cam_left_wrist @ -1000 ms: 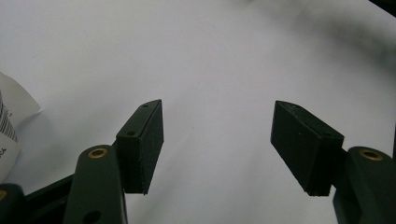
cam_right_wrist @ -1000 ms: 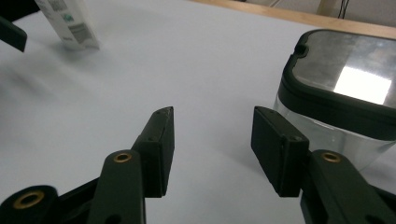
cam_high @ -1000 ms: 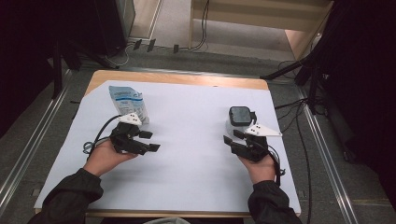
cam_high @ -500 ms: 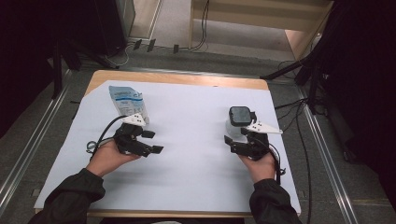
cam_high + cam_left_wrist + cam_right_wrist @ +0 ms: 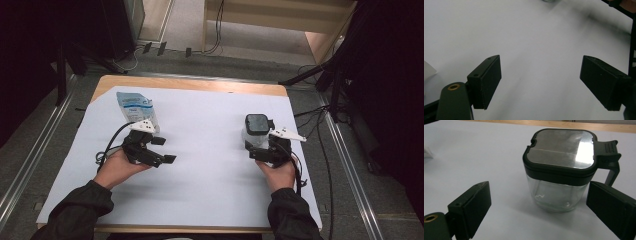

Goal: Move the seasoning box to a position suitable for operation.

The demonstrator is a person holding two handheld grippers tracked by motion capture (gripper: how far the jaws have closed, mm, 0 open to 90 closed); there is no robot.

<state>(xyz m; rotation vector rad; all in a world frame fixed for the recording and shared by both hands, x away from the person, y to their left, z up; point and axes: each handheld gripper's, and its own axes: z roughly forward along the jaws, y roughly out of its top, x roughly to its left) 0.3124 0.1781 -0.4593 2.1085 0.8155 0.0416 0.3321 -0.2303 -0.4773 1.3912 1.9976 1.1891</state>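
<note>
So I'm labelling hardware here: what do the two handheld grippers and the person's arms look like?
Both the left gripper and the right gripper are black, each with two flat rectangular jaws, a pale three-cornered plate on top and a black cable trailing off. A brass-coloured insert sits near each jaw base. The person wears dark long sleeves.

The white table sheet [image 5: 210, 150] is evenly lit from above; surroundings are left dark. Glare is seen on the jar lid [image 5: 564, 147]. The left gripper view is blurred at its top edge.
</note>
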